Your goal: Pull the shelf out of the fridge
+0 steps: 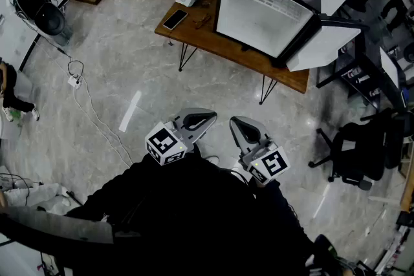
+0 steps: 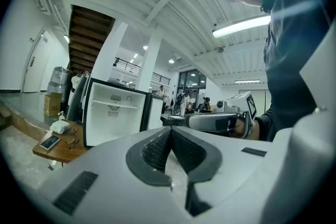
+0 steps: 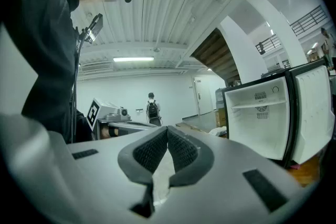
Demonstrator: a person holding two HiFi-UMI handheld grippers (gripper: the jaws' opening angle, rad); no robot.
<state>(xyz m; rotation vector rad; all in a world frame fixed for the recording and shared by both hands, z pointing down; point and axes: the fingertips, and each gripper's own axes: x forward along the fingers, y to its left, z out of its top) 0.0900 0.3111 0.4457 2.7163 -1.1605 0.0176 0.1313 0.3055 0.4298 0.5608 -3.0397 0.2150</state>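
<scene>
On the table (image 1: pixel 223 48) beside the open fridge (image 1: pixel 262 13), a phone (image 1: pixel 174 19) and glasses (image 2: pixel 71 140).

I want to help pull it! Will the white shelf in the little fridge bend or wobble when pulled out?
The shelf looks thin, flat and straight: probably stiff and light. Nothing sits on it, so it should probably slide easily.

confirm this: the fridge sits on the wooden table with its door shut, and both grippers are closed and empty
Not quite: the door is open, swung aside, as the head view shows, with the white inside facing the room. The rest holds: the fridge sits on the wooden table, and the left gripper and right gripper are closed and empty.
</scene>
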